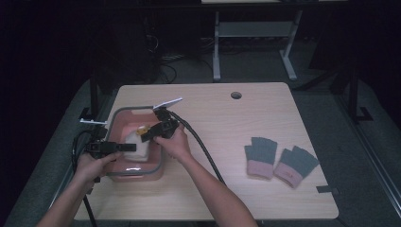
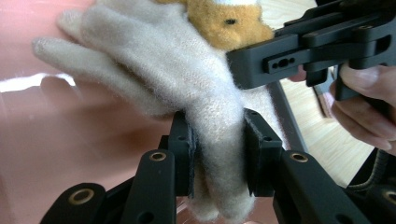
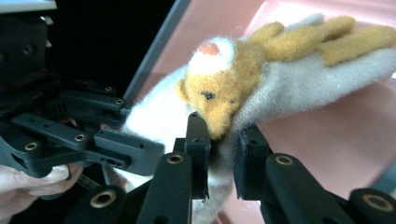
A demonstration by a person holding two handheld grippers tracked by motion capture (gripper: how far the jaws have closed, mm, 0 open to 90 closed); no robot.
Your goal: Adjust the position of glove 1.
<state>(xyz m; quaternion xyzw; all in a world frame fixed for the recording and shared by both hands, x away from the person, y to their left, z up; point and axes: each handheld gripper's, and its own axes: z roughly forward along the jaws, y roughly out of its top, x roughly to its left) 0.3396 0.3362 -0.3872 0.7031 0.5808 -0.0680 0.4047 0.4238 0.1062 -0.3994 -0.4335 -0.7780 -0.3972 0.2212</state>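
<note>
Two grippers meet over the pink plastic basin with the grey rim [image 1: 115, 115], which sits at the near left of the pale wooden table [image 1: 227, 123], and both hold the same fuzzy cream knitted glove [image 2: 187, 88]. Your left gripper [image 2: 218, 154] pinches the cuff end, its jaws pressed tight into the wool so the fabric bunches between the pads; that grip keeps the glove hanging with its fingers spread over the basin's pink floor. Your right gripper [image 3: 222, 149] comes in from the far side, its jaws flanking the glove just below the orange plush bear face [image 3: 219, 100] sewn on it. Wool sits between those pads, yet a slight gap shows on one side, so I judge this hold looser than the left one, perhaps easing off. Holding the glove from both ends keeps it flat and low inside the basin, which suits laying it down there. Over at the near right of the table, well apart from the basin, a pair of grey fingerless gloves with pink cuffs [image 1: 279, 161] lies flat, side by side.
</note>
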